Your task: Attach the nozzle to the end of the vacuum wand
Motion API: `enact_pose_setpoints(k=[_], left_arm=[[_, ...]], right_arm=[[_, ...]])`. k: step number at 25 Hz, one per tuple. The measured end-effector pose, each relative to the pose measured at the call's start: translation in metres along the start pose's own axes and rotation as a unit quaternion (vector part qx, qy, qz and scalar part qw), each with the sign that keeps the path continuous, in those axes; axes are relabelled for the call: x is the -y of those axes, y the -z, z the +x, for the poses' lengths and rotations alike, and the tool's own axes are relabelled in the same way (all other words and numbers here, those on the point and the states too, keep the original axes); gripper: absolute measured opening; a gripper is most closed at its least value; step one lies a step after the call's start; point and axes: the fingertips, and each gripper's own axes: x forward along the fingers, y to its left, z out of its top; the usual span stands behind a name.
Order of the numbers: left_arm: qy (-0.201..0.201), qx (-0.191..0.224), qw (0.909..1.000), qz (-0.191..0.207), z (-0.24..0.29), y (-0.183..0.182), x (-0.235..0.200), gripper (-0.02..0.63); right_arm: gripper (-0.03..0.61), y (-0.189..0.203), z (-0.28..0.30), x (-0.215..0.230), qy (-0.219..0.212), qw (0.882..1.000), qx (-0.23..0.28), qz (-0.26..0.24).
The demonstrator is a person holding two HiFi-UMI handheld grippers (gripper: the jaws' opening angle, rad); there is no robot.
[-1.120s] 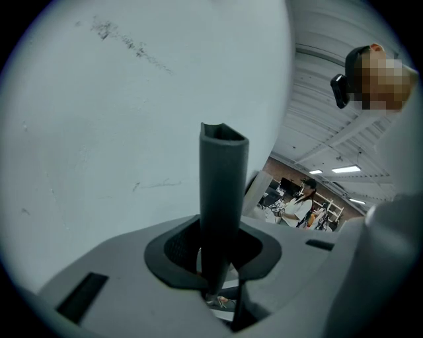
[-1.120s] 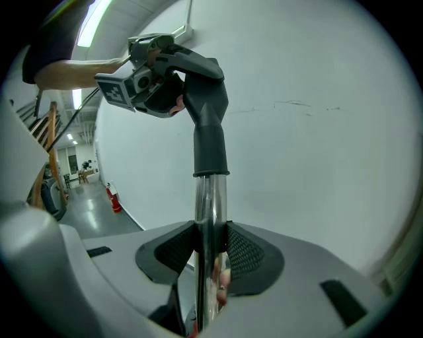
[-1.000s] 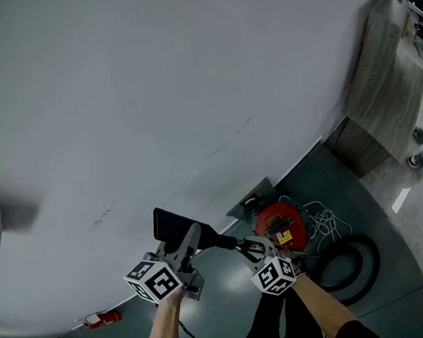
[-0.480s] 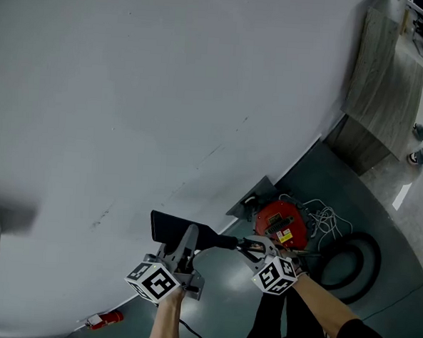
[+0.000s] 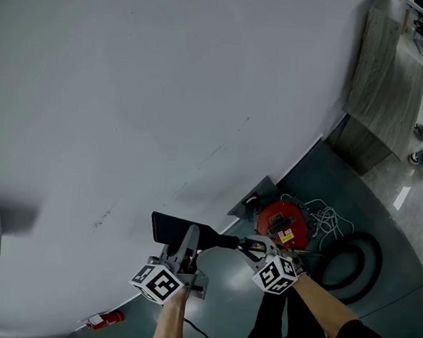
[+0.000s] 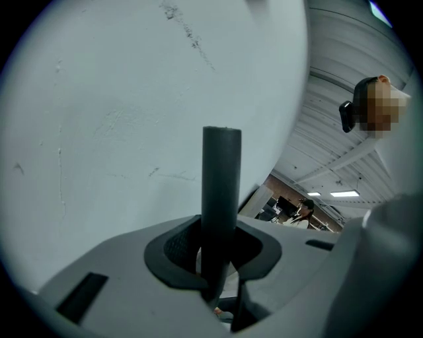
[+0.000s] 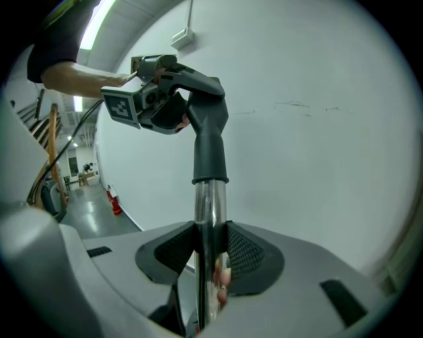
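Note:
The black flat nozzle (image 5: 171, 229) is held up in front of the white wall, its neck (image 7: 210, 153) sleeved over the end of the chrome wand (image 7: 210, 218). My left gripper (image 5: 190, 238) is shut on the nozzle's wide head, which shows edge-on as a dark bar (image 6: 221, 191) between its pads in the left gripper view. My right gripper (image 5: 254, 246) is shut on the chrome wand just behind the joint. In the right gripper view the wand runs up from between the right gripper's (image 7: 210, 254) pads to the nozzle, with the left gripper (image 7: 162, 99) clamped on it at top left.
A red vacuum canister (image 5: 283, 225) sits on the grey floor by the wall, with a white cable (image 5: 328, 220) and a coiled black hose (image 5: 354, 260) beside it. A wooden cabinet (image 5: 385, 89) stands at the upper right. A red fire extinguisher (image 5: 104, 317) lies low left.
The left hand has rolled a little, so its marker cube sits slightly further right and lower. Nozzle, wand and right gripper have stayed in place.

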Motion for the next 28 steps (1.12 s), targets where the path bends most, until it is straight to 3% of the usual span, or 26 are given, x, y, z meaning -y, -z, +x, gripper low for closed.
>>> enact_pose_setpoints(k=[5,8,11,17,22,25,28], left_arm=[[-0.004,-0.004,0.9989,0.046,0.002,-0.001,0.001,0.089],[-0.012,-0.007,0.9978,0.065,0.003,-0.002,0.003,0.132],[-0.026,-0.002,0.9978,0.061,-0.004,-0.002,0.000,0.165],[-0.045,-0.003,0.9987,0.024,-0.031,0.018,-0.008,0.167],[-0.041,0.008,0.9990,-0.013,-0.059,0.030,0.010,0.166],[-0.025,0.025,0.9992,-0.017,-0.068,0.027,0.031,0.152],[-0.027,0.056,0.9980,-0.004,-0.080,0.020,0.045,0.100]], right_arm=[[0.155,-0.001,0.002,0.000,0.000,1.000,0.001,-0.002],[0.155,-0.001,0.001,0.000,-0.006,1.000,0.001,0.004],[0.159,0.000,0.000,-0.002,-0.016,1.000,-0.003,0.010],[0.161,-0.013,-0.031,0.000,-0.018,1.000,0.011,0.013],[0.156,-0.042,-0.069,0.002,-0.006,0.995,0.038,0.089],[0.093,-0.069,-0.091,0.014,0.003,0.986,0.071,0.150],[0.048,-0.096,-0.114,0.017,0.010,0.979,0.099,0.179]])
